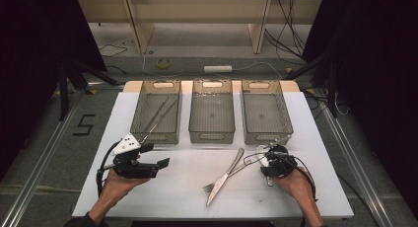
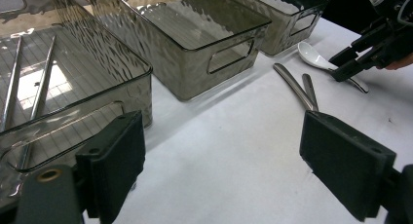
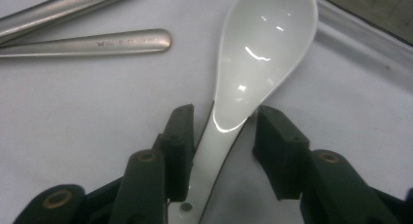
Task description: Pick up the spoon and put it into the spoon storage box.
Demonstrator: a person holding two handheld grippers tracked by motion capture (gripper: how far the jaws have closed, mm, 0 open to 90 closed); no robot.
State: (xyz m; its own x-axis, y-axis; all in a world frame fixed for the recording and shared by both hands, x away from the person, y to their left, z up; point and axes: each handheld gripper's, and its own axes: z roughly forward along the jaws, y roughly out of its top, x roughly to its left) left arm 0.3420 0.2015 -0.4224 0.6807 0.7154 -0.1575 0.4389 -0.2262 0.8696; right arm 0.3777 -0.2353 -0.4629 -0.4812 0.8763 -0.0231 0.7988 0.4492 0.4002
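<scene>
Right gripper view shows the right claw (image 3: 221,136) straddling the neck of a white ceramic spoon (image 3: 258,53), jaws parted, one pad near the handle, the other apart; nothing is clamped. The spoon lies flat on the white counter (image 1: 187,187), just in front of the rightmost of 3 smoked trays (image 1: 266,116), beside a knife (image 1: 226,175) and fork (image 1: 231,175). Closing squarely across the narrow handle should prevent slipping. The left claw (image 1: 160,163) hovers released near the left tray.

Lab (floor cables (image 1: 283,19), black curtains (image 1: 29,34))
</scene>
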